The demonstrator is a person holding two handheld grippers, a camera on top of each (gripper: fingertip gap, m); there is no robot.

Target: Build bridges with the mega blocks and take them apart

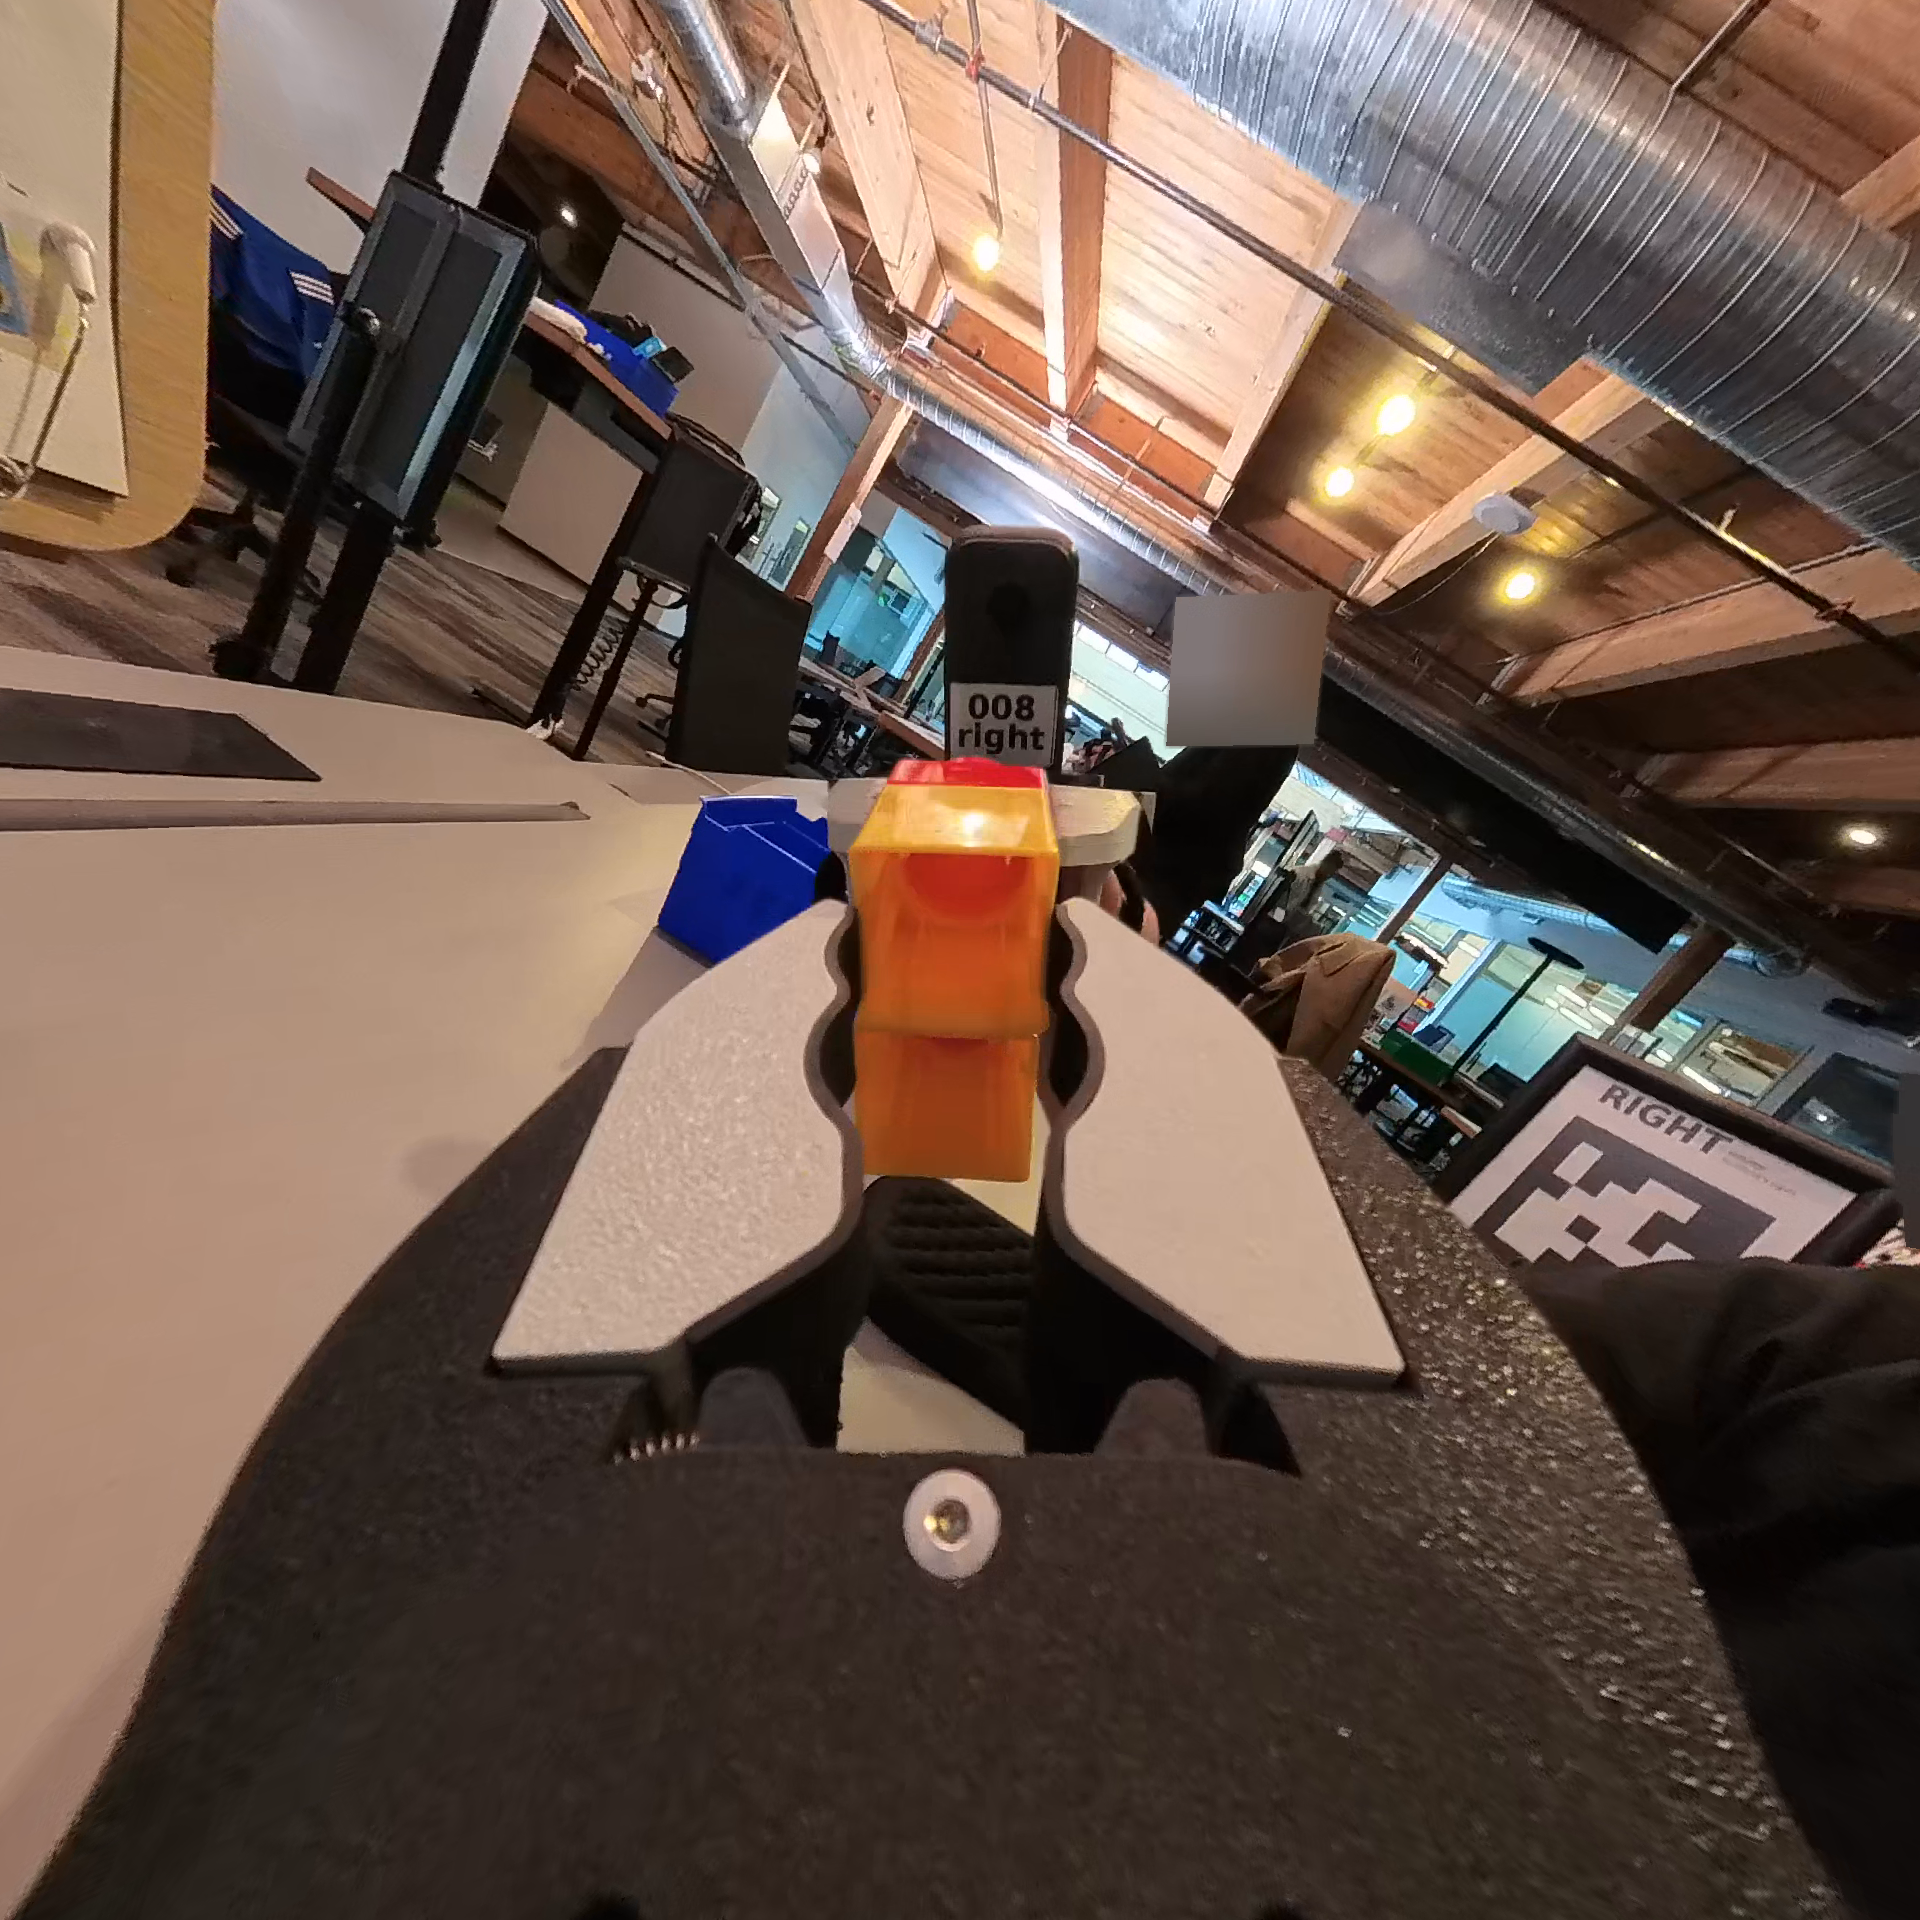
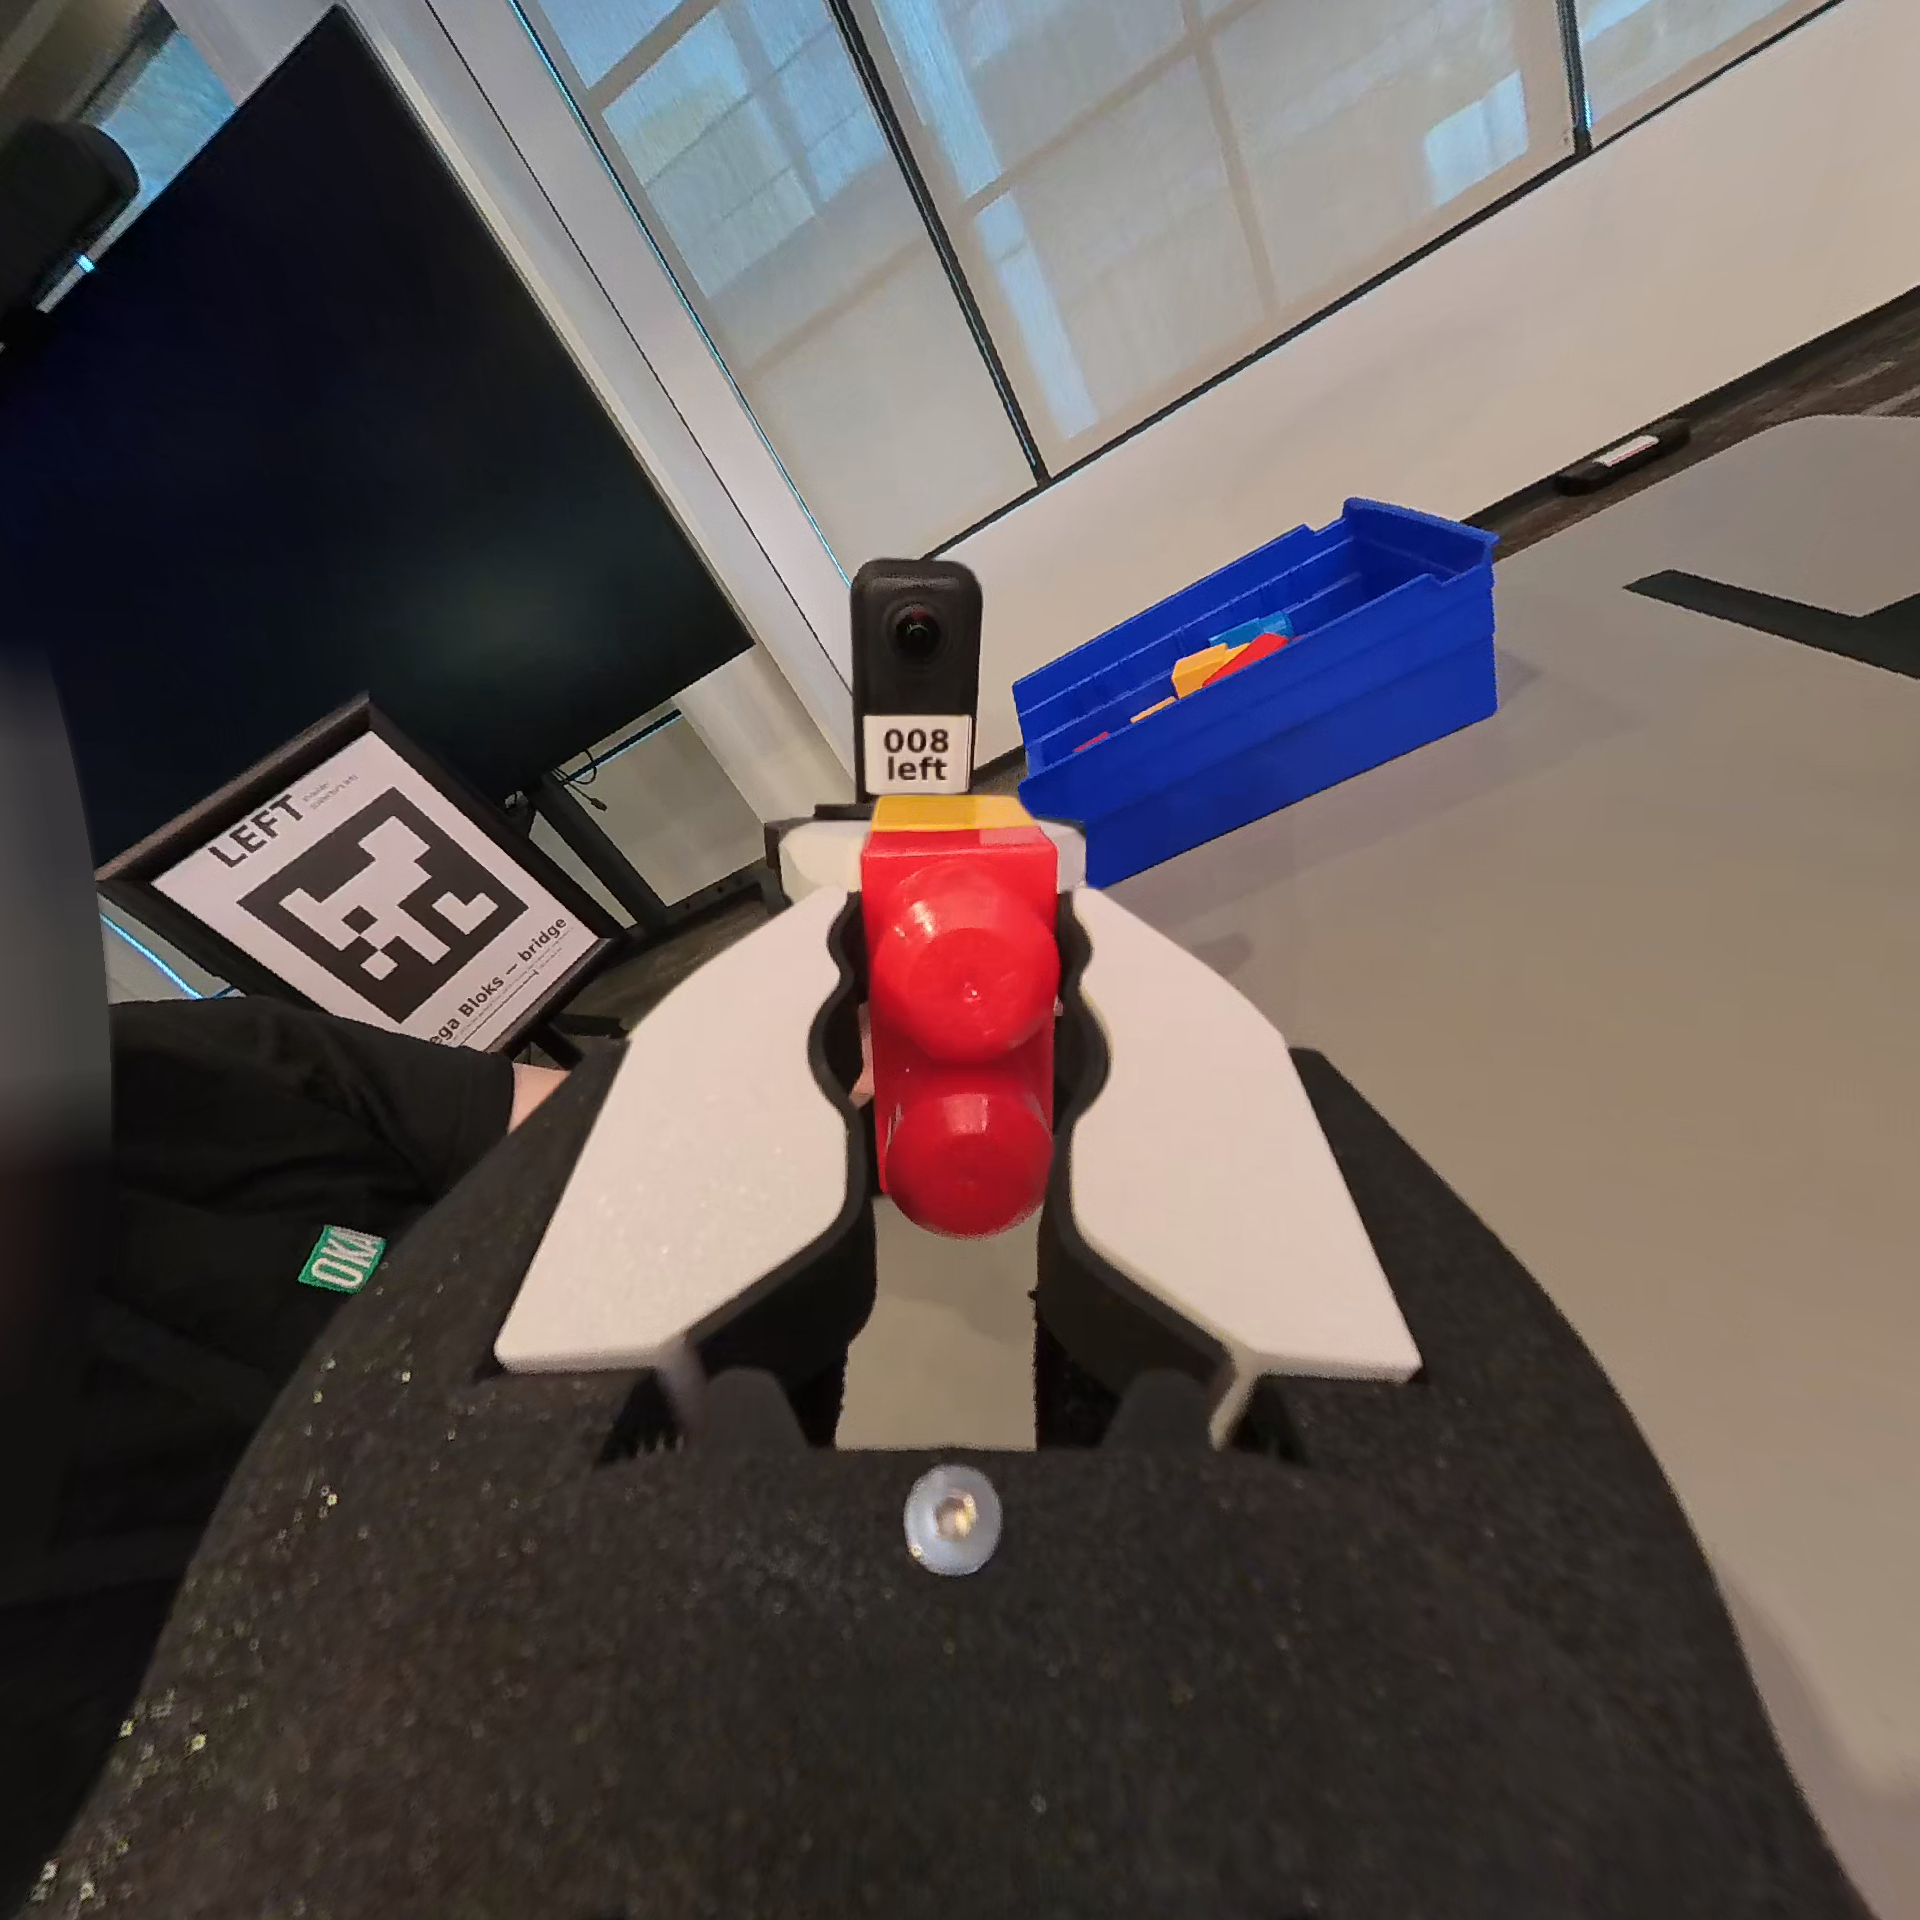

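1. The left tongs are clamped on an orange block, seen from its hollow underside, with one grey finger pressed against each of its flanks.
2. The right tongs grip a red block the same way, its two round studs facing that camera.
3. The two sets of tongs point at each other, raised above the desk and tilted. The blocks meet end to end: a strip of red shows past the orange block in the left wrist view, and a strip of orange-yellow past the red one in the right wrist view.
4. Whether the two blocks are pressed fully together or only touching cannot be told, since each block hides the joint from its own camera.
5. A dark sleeve enters at the left edge of the right wrist view; the hand behind it is mostly hidden by the tongs' black body.
6. A blue bin stands on the pale grey desk beyond the tongs, holding loose blocks of red, yellow and blue; their number is hard to make out.
7. A framed marker card leans beside the desk.
8. Farther off are a large dark screen, windows, and in the left wrist view a wooden ceiling with metal ducts and lamps.
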